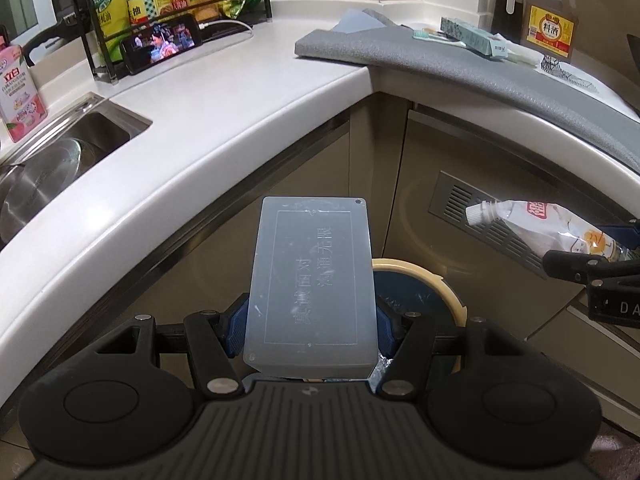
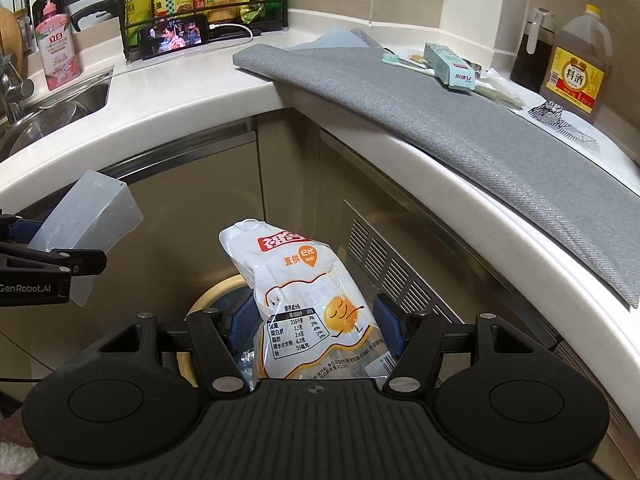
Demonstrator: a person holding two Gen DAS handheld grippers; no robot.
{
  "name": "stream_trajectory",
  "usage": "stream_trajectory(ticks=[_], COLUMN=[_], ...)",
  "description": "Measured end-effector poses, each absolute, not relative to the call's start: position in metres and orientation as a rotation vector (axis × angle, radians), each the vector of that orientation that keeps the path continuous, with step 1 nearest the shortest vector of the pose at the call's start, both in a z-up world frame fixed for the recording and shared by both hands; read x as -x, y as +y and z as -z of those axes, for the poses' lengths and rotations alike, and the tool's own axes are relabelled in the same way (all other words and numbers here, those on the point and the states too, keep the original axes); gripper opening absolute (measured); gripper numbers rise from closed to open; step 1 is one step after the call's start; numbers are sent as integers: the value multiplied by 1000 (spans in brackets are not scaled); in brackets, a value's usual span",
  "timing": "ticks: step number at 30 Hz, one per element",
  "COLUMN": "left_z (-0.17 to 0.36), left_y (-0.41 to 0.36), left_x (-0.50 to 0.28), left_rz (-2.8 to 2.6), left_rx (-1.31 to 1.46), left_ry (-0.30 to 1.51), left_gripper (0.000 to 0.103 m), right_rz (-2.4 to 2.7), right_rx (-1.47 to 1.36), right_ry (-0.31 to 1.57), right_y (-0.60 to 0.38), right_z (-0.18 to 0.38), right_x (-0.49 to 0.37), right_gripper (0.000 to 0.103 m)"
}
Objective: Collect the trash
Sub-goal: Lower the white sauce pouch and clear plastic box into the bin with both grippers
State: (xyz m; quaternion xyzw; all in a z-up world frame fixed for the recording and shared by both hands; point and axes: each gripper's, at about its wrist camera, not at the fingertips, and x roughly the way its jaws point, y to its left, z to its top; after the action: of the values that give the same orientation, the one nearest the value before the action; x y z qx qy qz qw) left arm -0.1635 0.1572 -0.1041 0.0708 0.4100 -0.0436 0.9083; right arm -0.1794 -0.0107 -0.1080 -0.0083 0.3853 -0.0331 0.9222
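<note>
While both grippers hang over the floor in front of the corner cabinet, each carries one piece of trash. The left gripper [image 1: 310, 330] pinches a translucent plastic box [image 1: 312, 284] between its blue pads, the box standing up toward twelve o'clock in the left wrist view. The right gripper [image 2: 314, 326] pinches a white spouted food pouch [image 2: 302, 300] low on its body, cap end toward eleven o'clock. Directly beneath both loads sits a round trash bin [image 1: 420, 292] with a cream rim, its dark mouth partly showing at four o'clock of the box and, in the right wrist view, at eight o'clock of the pouch.

Progress, as judged: two items are lifted and brought above the bin; neither is dropped yet. On the grey mat [image 2: 460, 120] at one o'clock lie a toothbrush [image 2: 404, 62], a toothpaste carton [image 2: 450, 66] and some white wrapping [image 2: 500, 88], possibly left to collect.

Clearance: the curved countertop edge [image 1: 224, 168] arcs from nine through twelve to three o'clock, overhanging the cabinet doors. The two grippers are near each other, side by side. Downward travel toward the bin appears free; the bin mouth looks narrow for the box.
</note>
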Motion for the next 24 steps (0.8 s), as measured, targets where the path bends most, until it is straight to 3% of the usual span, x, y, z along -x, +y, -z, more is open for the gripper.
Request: stream_trajectory(ticks=[24], left_z=[161], left_y=[158], left_x=[111], left_rz=[93], left_rx=[-112], left_ry=[1013], left_gripper=[66], right_rz=[31], right_rx=[36], right_ry=[984], right_y=[-4], right_z=[168], right_x=[113], right_gripper=[65])
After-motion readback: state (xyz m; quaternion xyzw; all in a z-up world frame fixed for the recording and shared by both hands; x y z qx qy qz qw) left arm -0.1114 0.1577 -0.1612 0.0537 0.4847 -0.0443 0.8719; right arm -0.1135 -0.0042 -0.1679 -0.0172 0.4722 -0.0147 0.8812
